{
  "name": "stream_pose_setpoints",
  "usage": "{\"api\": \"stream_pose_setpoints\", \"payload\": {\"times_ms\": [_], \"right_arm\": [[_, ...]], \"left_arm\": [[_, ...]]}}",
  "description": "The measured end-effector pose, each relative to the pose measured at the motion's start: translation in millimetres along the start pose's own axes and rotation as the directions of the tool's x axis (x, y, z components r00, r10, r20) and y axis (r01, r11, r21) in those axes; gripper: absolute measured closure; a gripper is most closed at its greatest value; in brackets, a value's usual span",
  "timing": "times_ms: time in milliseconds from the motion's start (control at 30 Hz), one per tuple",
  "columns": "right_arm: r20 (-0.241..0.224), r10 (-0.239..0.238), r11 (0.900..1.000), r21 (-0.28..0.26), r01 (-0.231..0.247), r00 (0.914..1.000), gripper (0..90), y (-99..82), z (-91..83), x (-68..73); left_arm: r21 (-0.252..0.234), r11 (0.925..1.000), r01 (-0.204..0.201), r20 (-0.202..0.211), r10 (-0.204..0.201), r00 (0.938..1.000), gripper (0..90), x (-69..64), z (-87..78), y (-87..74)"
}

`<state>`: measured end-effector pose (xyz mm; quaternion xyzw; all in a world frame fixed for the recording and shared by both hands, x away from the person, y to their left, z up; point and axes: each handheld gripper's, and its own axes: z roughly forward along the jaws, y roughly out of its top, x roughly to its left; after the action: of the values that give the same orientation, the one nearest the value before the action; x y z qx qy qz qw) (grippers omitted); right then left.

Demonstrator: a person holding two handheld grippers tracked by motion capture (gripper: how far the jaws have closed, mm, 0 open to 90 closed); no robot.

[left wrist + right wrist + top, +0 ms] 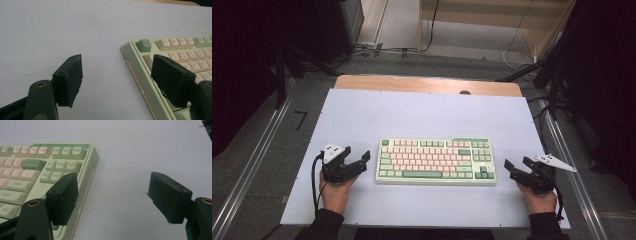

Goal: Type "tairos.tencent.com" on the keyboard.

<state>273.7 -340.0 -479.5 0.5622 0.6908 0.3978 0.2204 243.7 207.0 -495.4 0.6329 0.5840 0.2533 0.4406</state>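
A mint-green keyboard [436, 161] with pink and cream keys lies flat in the middle of the white sheet [412, 115]. My left gripper [357, 154] sits just off its left end, jaws wide apart with nothing between them. In the left gripper view the left gripper [117, 75] looks along the keyboard's [180, 50] left edge, one jaw in front of the keys. My right gripper [517, 162] rests off the right end, also open and holding nothing. In the right gripper view the right gripper [112, 192] frames the keyboard's [37, 170] right edge and bare sheet.
The white sheet covers a wooden table whose far edge [427, 84] shows. Metal rails [252, 165] run along both sides. Cables [377, 50] and dark stands lie on the floor beyond. Bare sheet stretches behind and in front of the keyboard.
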Motion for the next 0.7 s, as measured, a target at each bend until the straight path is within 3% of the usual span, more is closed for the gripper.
{"api": "stream_pose_setpoints", "payload": {"times_ms": [433, 700], "right_arm": [[-0.003, -0.005, 1.0, 0.001, 0.005, 1.0, 22.4, 0.0, 0.4, 1.2], [-0.005, -0.009, 1.0, 0.004, 0.009, 0.9999, 22.4, 0.0, 1.2, 2.2]], "left_arm": [[-0.001, 1.0, -0.001, 0.009, 0.001, 1.0, 25.9, -1.0, -0.5, 0.6], [-0.011, 0.9999, -0.004, 0.038, 0.004, 0.9993, 26.0, -7.2, -2.5, 2.8]]}}
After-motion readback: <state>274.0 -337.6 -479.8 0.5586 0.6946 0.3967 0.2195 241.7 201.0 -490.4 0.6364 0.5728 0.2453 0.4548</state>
